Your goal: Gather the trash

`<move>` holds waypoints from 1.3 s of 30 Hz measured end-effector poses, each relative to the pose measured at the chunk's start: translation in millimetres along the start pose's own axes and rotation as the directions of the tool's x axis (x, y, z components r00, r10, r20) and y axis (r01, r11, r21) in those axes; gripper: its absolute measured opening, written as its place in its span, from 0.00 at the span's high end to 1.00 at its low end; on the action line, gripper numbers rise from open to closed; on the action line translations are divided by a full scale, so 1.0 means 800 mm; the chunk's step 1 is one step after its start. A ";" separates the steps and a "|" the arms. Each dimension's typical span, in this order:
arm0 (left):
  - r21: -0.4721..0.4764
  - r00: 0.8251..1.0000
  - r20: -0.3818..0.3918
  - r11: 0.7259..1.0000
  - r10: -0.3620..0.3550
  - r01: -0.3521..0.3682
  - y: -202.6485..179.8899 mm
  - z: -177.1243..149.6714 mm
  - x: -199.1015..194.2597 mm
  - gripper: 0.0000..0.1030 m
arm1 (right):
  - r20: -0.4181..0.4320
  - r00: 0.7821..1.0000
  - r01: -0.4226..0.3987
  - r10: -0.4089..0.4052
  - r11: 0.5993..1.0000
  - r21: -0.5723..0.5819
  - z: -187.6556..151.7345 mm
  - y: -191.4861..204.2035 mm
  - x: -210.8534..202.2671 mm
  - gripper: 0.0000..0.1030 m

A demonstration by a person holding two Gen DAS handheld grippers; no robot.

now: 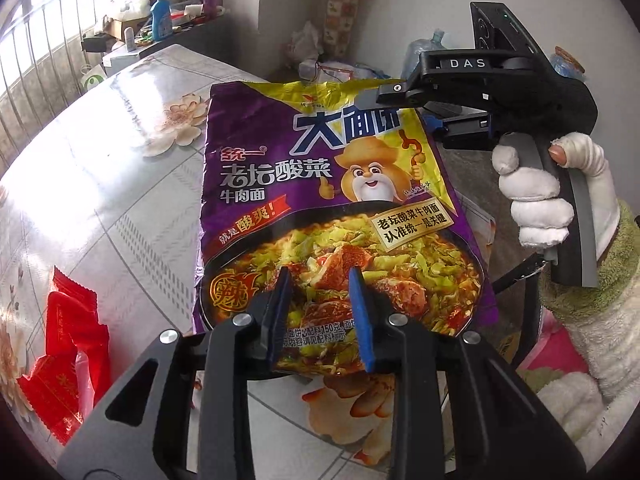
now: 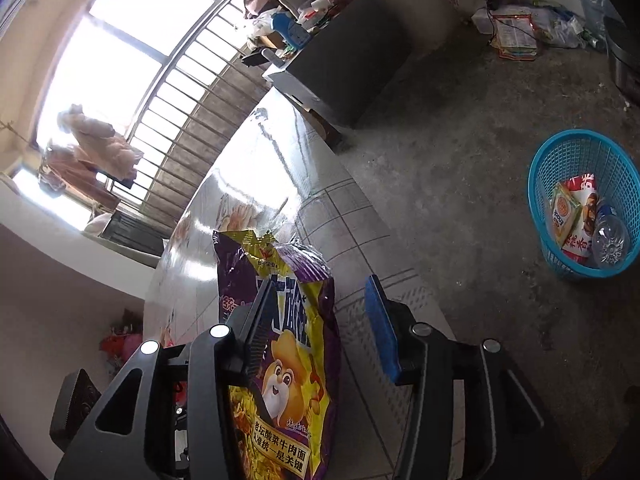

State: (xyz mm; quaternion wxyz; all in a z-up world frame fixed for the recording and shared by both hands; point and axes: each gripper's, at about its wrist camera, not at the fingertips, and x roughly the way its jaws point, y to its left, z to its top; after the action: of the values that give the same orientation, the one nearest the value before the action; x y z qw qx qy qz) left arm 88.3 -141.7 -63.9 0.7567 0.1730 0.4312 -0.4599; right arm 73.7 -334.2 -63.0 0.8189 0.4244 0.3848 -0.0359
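Note:
A purple and yellow instant-noodle bag (image 1: 320,184) hangs tilted over the glossy table (image 1: 100,200). My left gripper (image 1: 320,276) is shut on its lower edge, and the blue pads pinch the printed bowl picture from both sides. At the bag's top right corner is my right gripper (image 1: 404,106), held by a white-gloved hand (image 1: 536,200). In the right wrist view the bag (image 2: 288,380) runs between that gripper's (image 2: 322,284) open jaws. It lies against the left finger, and the blue right pad (image 2: 380,328) stands apart from it.
Red snack wrappers (image 1: 68,344) lie on the table at the left. A blue mesh basket (image 2: 536,184) stands on the concrete floor right of the table, holding wrappers and a plastic bottle (image 2: 610,236). A cluttered dark cabinet (image 2: 360,64) and a barred window lie beyond.

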 end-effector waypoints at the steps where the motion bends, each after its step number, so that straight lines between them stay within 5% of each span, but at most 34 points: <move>1: -0.001 1.000 0.000 1.000 -0.003 0.003 0.001 0.000 0.000 0.74 | -0.005 1.000 -0.013 0.013 1.000 -0.001 0.003 0.001 0.004 0.61; 5: -0.012 1.000 0.002 1.000 -0.015 0.015 0.008 0.000 0.000 0.74 | -0.030 0.997 -0.078 0.077 0.996 -0.047 0.004 0.016 0.004 0.84; 11: -0.025 1.000 0.008 0.999 -0.027 0.027 0.016 0.000 0.002 0.74 | -0.043 0.985 -0.170 0.164 0.960 -0.221 -0.024 0.057 -0.036 0.92; 15: -0.026 0.999 0.012 0.999 -0.035 0.035 0.016 -0.001 0.002 0.74 | -0.095 0.973 -0.233 0.212 0.896 -0.377 -0.057 0.083 -0.060 0.92; 23: -0.098 0.997 0.050 0.993 -0.062 0.067 0.030 -0.005 -0.001 0.74 | -0.245 0.963 -0.223 0.111 0.840 -0.496 -0.113 0.083 -0.049 0.92; 31: -0.157 0.998 0.057 0.988 0.004 0.005 0.057 -0.018 -0.033 0.74 | -0.256 0.966 -0.157 0.011 0.815 -0.558 -0.132 0.082 -0.036 0.92; 36: -0.218 0.982 0.180 0.976 0.051 -0.011 0.078 -0.015 -0.084 0.76 | -0.258 0.966 -0.141 -0.014 0.809 -0.570 -0.136 0.075 -0.035 0.92; 39: -0.203 0.966 0.257 0.978 0.001 0.053 0.073 -0.004 -0.103 0.76 | -0.257 0.966 -0.139 -0.013 0.815 -0.562 -0.136 0.072 -0.035 0.92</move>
State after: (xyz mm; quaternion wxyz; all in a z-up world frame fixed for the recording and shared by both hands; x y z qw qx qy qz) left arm 119.2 -64.1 -7.0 0.8138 0.0262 0.3782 -0.4406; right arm 11.4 -226.7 -43.8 0.8544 0.1706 0.4628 0.1631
